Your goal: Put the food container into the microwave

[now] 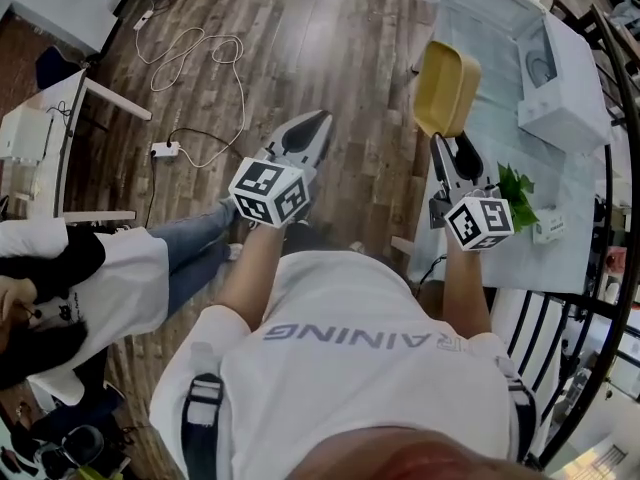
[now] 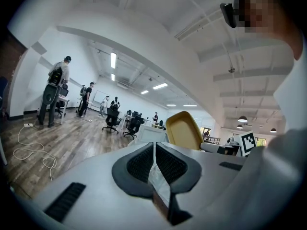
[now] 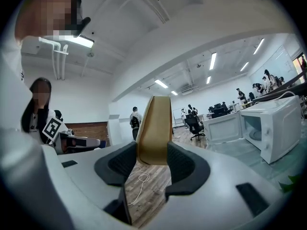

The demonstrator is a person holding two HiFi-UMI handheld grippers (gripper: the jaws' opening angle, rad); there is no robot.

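My right gripper [image 1: 449,140] is shut on the edge of a yellow food container [image 1: 446,88], which it holds up on edge in the air near the table's left side. In the right gripper view the container [image 3: 155,128] stands upright between the two pads. The white microwave [image 1: 545,53] sits on the table with its door [image 1: 482,10] swung open; in the right gripper view the microwave [image 3: 273,126] is at the right, its cavity showing. My left gripper [image 1: 312,131] hangs over the wooden floor, jaws closed on nothing; its own view shows the pads [image 2: 154,163] together and the container [image 2: 183,130] beyond.
A light table [image 1: 500,183] carries a green leafy thing [image 1: 517,197] and a small white box [image 1: 547,230]. A black railing [image 1: 598,298] runs at the right. A power strip [image 1: 165,149] with white cables lies on the floor; a person [image 1: 60,288] stands at the left.
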